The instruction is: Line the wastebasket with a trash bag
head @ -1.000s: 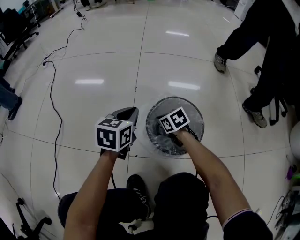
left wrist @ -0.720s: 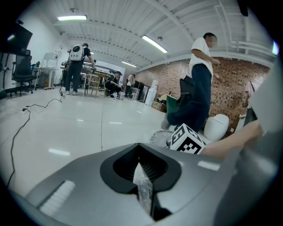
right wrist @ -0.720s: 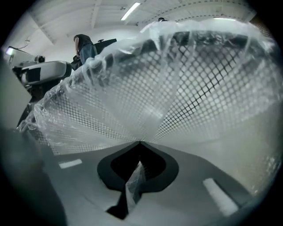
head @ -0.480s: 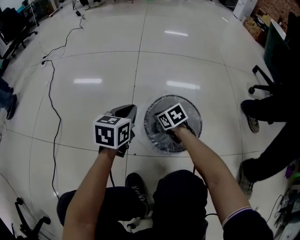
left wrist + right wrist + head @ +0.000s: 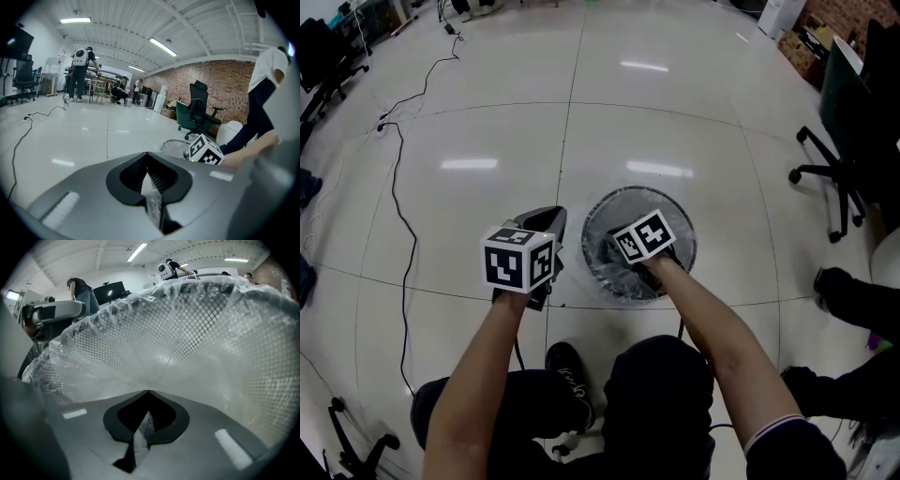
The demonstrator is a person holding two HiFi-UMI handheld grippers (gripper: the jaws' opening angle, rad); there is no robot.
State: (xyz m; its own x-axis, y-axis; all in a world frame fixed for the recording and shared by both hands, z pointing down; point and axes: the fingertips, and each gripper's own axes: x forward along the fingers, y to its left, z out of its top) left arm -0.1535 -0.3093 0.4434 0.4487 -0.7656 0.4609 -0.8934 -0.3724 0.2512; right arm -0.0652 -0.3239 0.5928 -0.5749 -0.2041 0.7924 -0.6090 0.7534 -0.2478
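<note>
A round, dark wire-mesh wastebasket [image 5: 677, 210] is seen upright on the pale floor [image 5: 487, 112], approx. mid-frame in the head view. A clear, crinkled trash bag [image 5: 201, 357] is spread inside it, w/ film pressed against the mesh wall & bunched along the rim.

The floor [image 5: 487, 122] is glossy white tile with thin seams, and it shows soft reflections of the ceiling lights. A black cable [image 5: 412, 253] snakes across it at the left, and a black castor base [image 5: 358, 439] sits in the near left corner. At the right stands a dark office chair [image 5: 842, 103], with cardboard boxes [image 5: 797, 42] beyond it. One side of the room is a brick wall [image 5: 220, 79]. The ceiling [image 5: 197, 33] is white and ribbed and carries long strip lights [image 5: 75, 20]. At the far end people [image 5: 80, 65] stand by work tables [image 5: 101, 86]. A dark monitor [image 5: 108, 290] shows elsewhere.
</note>
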